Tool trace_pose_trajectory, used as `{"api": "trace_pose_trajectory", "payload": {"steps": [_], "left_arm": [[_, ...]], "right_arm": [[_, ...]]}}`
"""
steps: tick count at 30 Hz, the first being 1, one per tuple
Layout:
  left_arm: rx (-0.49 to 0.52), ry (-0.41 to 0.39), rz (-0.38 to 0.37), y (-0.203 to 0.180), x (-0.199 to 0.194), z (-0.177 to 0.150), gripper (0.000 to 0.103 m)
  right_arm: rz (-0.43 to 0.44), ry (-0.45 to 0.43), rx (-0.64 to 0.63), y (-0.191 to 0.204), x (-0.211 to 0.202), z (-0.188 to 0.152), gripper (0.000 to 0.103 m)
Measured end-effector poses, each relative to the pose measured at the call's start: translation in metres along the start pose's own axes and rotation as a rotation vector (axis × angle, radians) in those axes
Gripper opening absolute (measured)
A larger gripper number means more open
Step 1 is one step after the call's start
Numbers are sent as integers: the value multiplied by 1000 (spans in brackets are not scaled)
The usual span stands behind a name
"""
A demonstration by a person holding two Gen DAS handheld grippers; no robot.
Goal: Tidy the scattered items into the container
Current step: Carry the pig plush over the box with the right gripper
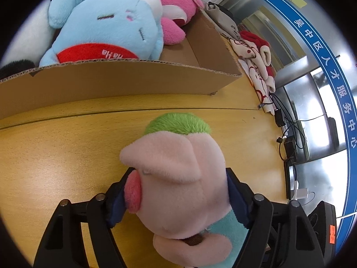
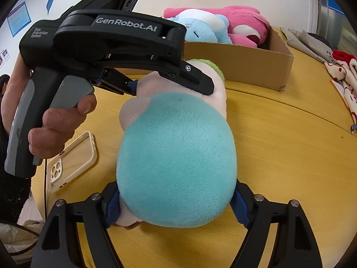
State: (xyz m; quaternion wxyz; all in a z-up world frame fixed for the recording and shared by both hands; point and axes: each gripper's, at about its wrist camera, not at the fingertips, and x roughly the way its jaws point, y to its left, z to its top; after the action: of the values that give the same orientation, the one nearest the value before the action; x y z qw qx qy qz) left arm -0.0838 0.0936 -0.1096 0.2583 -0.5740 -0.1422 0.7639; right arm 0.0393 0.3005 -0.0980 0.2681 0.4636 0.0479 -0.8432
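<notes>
A pig plush toy with a pink head, green tuft and teal body [image 1: 178, 174] [image 2: 176, 163] is held over the yellow table by both grippers. My left gripper [image 1: 176, 198] is shut on its head; it also shows in the right wrist view [image 2: 174, 82]. My right gripper [image 2: 176, 203] is shut on its teal body. The cardboard box [image 1: 125, 80] [image 2: 241, 62] stands just beyond, holding a blue plush [image 1: 107, 29] [image 2: 200, 31] and a pink plush [image 1: 174, 9] [image 2: 243, 24].
A clear phone case [image 2: 71, 160] lies on the table at the left. Red-and-white cloth [image 1: 256, 60] [image 2: 343, 76] is piled at the table's right edge. Cables and chargers [image 1: 287, 138] hang off the far right edge.
</notes>
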Motion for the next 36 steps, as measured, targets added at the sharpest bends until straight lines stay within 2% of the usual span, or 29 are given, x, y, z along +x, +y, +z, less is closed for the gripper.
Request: {"api": "trace_pose_trajectory", "payload": {"steps": [5, 10, 17, 23, 29, 36], "left_arm": [[49, -51, 8, -22, -26, 4, 74], [123, -127, 21, -52, -62, 23, 74], [260, -227, 68, -101, -108, 77, 74], [339, -263, 110, -128, -125, 127, 74], [351, -276, 128, -130, -121, 177, 74], [334, -231, 190, -117, -78, 229, 74]], "right_arm": [[4, -65, -4, 3, -19, 4, 80], [-14, -155, -24, 4, -49, 25, 80], [-40, -281, -48, -7, -83, 80, 80], [-32, -353, -26, -27, -100, 130, 80], [-9, -371, 5, -56, -92, 180, 80], [28, -344, 52, -96, -48, 216, 80]]}}
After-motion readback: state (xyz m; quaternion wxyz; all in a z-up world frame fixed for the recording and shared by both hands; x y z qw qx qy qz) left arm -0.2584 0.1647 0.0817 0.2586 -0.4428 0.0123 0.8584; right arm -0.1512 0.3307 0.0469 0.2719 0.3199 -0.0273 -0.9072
